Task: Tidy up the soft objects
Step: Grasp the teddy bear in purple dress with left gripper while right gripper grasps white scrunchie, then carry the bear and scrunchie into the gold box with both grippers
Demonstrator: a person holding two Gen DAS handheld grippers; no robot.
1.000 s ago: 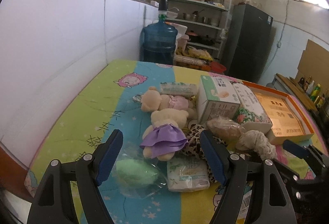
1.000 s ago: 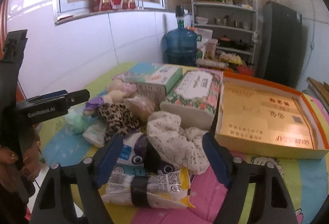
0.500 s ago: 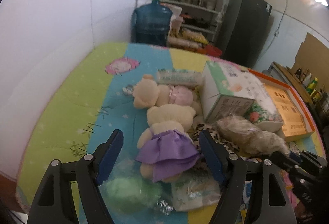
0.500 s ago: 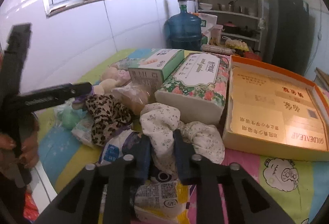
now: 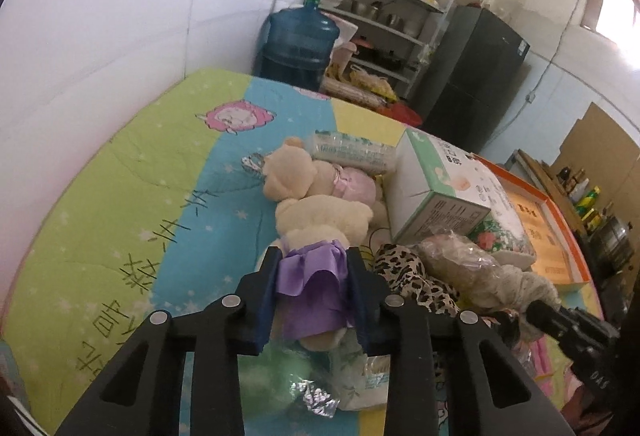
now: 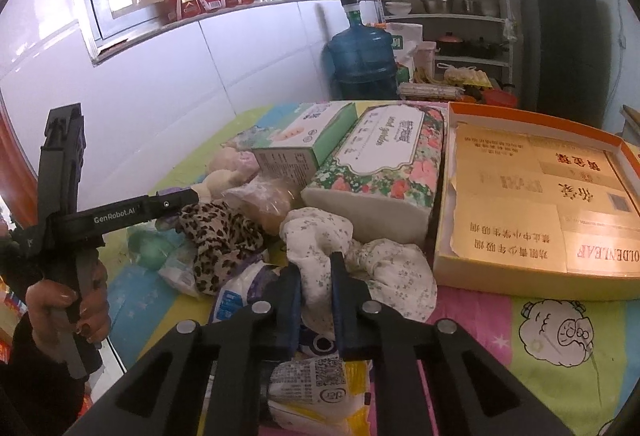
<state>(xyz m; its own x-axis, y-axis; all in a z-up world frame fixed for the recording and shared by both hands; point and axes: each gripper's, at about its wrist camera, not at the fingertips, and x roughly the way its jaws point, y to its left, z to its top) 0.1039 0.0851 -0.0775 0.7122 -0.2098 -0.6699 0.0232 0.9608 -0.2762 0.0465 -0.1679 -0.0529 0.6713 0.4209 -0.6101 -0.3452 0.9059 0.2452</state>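
Left wrist view: the left tongs point(image 5: 312, 276) are clamped on the purple skirt of a cream teddy bear point(image 5: 320, 220), which lies on the tabletop point(image 5: 160, 188) just in front of a second bear in pink point(image 5: 320, 176). A leopard-print cloth point(image 5: 408, 276) touches the bear's right side, and a green soft thing in clear wrap point(image 5: 280, 368) sits under the tongs. The grip looks to be on loose fabric more than on the body, so in my judgement a lift could let the skirt slip, or drag the leopard cloth along.

Right wrist view: the right tongs point(image 6: 316, 284) are pinched together on a fold of a white floral cloth point(image 6: 384, 260), which lies crumpled against a floral tissue pack point(image 6: 380, 172) and beside the orange box point(image 6: 540, 196). A blue-and-white packet point(image 6: 244, 292) lies partly under it. Only a fold is caught; the rest may trail, snag the packet, or pull free as the cloth unfolds.
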